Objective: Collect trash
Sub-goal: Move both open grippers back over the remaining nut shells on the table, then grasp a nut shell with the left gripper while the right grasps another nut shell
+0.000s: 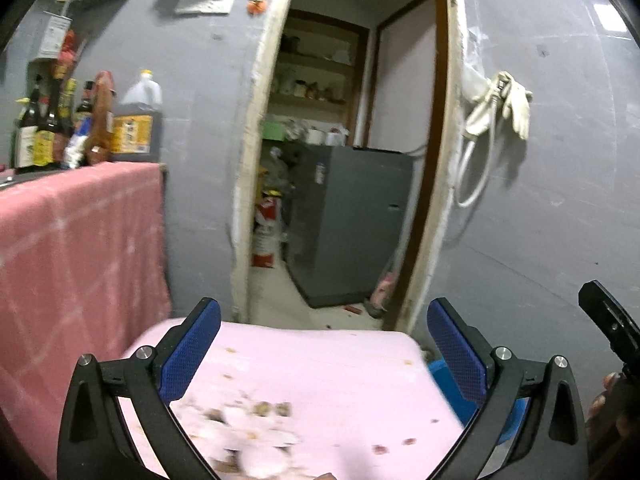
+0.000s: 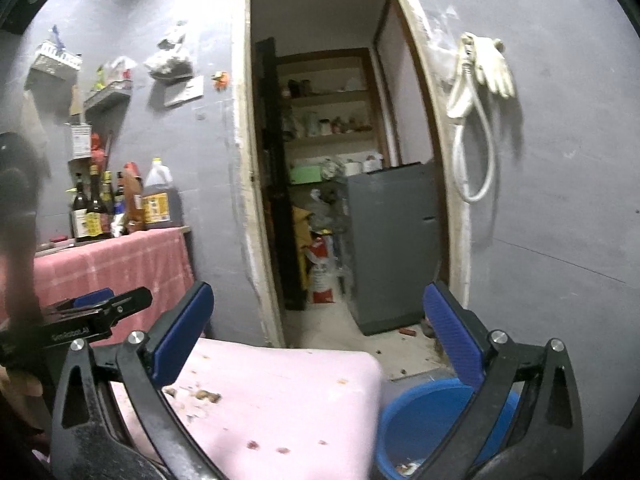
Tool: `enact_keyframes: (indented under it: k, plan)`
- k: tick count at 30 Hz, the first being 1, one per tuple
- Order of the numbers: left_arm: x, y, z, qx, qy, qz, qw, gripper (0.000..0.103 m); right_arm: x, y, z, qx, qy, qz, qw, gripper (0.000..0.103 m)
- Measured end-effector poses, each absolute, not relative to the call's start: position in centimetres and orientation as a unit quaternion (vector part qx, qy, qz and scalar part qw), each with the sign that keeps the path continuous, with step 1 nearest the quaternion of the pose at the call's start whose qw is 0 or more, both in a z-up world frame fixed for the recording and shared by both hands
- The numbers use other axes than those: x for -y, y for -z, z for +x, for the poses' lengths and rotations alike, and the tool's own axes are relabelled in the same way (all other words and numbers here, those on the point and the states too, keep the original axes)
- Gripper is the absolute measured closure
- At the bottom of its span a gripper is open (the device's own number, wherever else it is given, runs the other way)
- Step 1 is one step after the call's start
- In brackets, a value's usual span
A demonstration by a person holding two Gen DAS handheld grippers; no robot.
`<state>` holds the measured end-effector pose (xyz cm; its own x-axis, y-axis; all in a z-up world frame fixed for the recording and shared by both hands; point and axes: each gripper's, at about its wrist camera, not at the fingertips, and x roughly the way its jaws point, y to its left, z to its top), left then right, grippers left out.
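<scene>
- Trash (image 1: 244, 436) lies as a loose heap of pale scraps and brown crumbs on the pink surface (image 1: 340, 360), low in the left wrist view and blurred there; a few stray crumbs sit apart toward the right edge.
- Left gripper (image 1: 324, 348): its blue fingers (image 1: 192, 352) are spread wide with nothing between them. The heap sits below and slightly left of the gap, closer to the camera than the fingertips.
- Right gripper (image 2: 318, 330): fingers (image 2: 182, 332) likewise spread wide and empty. In this view the scraps (image 2: 196, 396) lie just inside the left finger, low in the frame.
- Blue bucket (image 2: 424, 424) stands beside the right end of the surface, below its level, with a little debris visible at its bottom.
- Key relation: the heap lies under and behind both sets of fingertips, and the bucket lies to its right. The left gripper appears nearer the heap, the right one nearer the bucket.
- Judgement: either gripper would need to tip downward and draw back before it could close on the scraps.
- Long axis of the heap cannot be told; it looks roughly round.
</scene>
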<state>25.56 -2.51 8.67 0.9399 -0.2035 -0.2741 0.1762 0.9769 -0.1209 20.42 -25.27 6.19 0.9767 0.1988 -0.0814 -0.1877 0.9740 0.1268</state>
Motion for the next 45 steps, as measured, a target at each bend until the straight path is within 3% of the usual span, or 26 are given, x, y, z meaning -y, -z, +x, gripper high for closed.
enact_keyframes:
  k: [12, 29, 45]
  plan:
    - [-4.8, -5.6, 25.6, -0.158, 0.035, -0.08, 0.984, 0.002, 18.6, -4.8, 22.8, -0.065, -0.154, 0.022, 0.986, 0.0]
    - [-8.4, 1.5, 30.0, -0.272, 0.012, -0.075, 0.959, 0.002, 13.2, 3.0, 30.0, -0.225, -0.202, -0.031, 0.953, 0.002]
    - [-8.4, 5.7, 33.4, -0.355, 0.03, -0.053, 0.933, 0.008, 9.4, 9.3, 35.6, -0.398, -0.258, -0.067, 0.878, 0.05]
